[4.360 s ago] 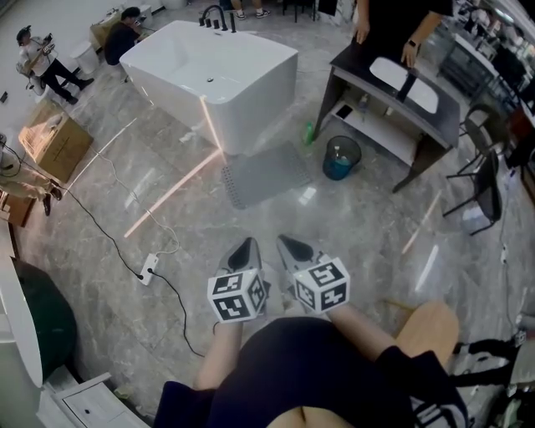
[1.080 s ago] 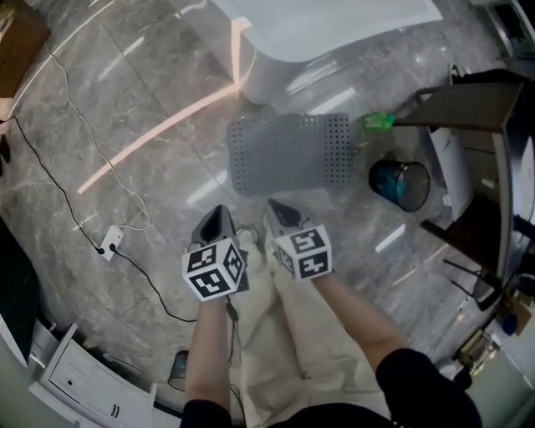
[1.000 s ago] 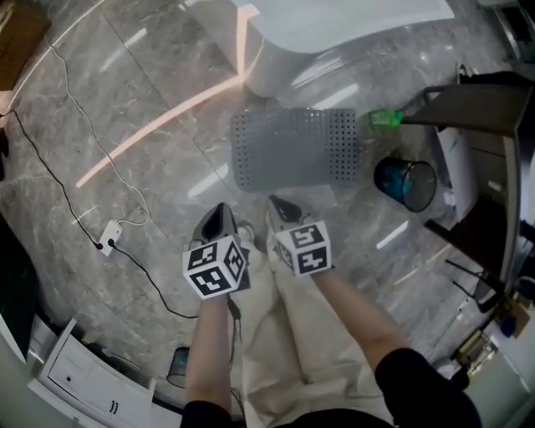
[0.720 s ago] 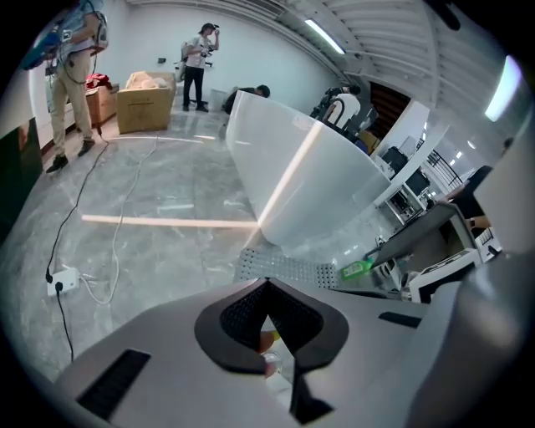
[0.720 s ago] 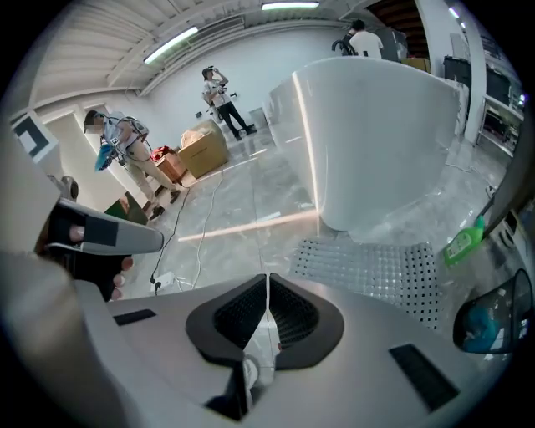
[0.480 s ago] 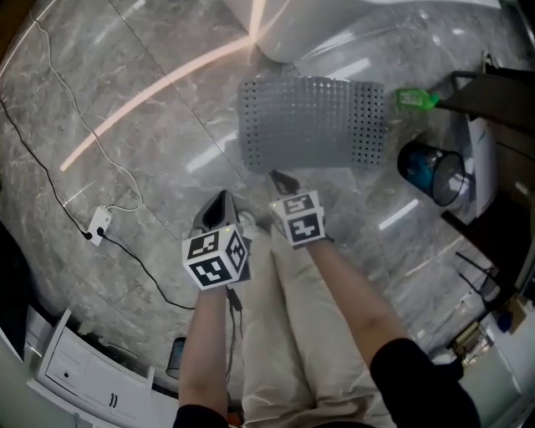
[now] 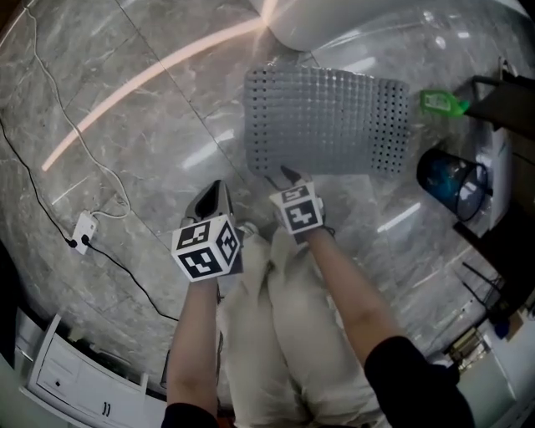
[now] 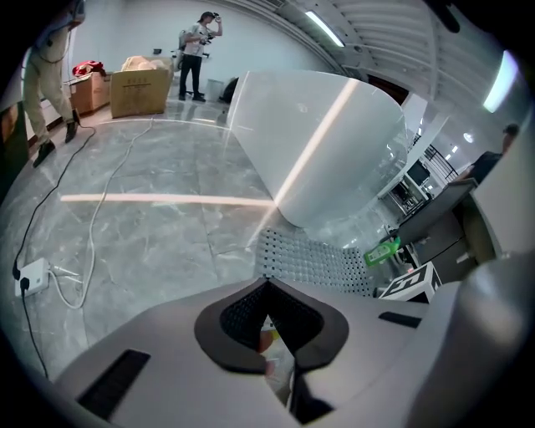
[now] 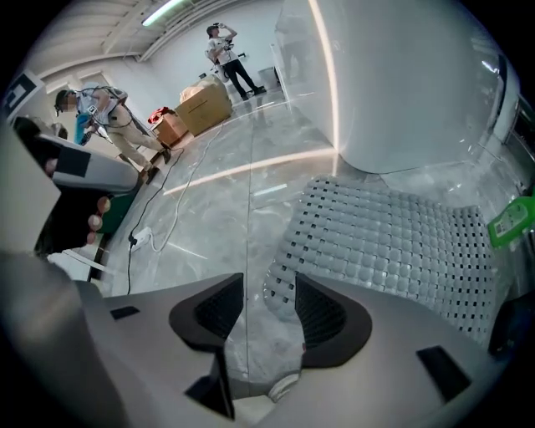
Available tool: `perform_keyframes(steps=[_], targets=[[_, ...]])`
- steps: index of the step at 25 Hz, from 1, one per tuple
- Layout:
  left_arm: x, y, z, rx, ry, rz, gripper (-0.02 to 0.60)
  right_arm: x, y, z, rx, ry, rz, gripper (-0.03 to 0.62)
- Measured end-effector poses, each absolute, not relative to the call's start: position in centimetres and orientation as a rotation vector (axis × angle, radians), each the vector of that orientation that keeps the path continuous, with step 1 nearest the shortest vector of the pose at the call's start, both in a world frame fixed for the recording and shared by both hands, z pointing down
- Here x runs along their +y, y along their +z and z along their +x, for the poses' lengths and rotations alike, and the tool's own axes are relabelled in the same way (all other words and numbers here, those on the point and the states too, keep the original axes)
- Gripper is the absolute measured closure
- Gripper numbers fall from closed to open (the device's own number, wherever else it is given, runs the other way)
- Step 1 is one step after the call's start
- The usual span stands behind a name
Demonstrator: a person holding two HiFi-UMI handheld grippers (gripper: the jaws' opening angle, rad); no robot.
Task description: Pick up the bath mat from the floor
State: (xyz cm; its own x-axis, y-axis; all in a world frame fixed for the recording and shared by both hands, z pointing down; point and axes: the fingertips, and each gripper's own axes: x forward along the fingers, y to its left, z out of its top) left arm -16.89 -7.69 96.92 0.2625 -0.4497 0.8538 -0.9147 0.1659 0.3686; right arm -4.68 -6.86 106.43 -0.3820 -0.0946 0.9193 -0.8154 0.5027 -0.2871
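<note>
Grey and perforated, one mat (image 7: pixel 326 121) lay flat on the marble floor (image 7: pixel 125 134) beside one white tub (image 7: pixel 334 18). Of two grippers, the left gripper (image 7: pixel 214 191) was pinched together and empty. The right gripper (image 7: pixel 288 175) had just been opening, with the mat's near corner between its jaws, ungripped.

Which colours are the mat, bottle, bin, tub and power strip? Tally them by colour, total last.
Grey: 1, the bath mat
Green: 1, the bottle
Blue: 1, the bin
White: 2, the bathtub and the power strip
Total: 5
</note>
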Motion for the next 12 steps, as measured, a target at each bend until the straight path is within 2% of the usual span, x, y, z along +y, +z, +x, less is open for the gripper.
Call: perform_keyframes(steps=[12], targets=[[-7.6,105.6,-17.9,-1.351,0.540,1.437,0.588,-6.8,116.5,-6.0,-1.789,0.820,0.641,0.313]])
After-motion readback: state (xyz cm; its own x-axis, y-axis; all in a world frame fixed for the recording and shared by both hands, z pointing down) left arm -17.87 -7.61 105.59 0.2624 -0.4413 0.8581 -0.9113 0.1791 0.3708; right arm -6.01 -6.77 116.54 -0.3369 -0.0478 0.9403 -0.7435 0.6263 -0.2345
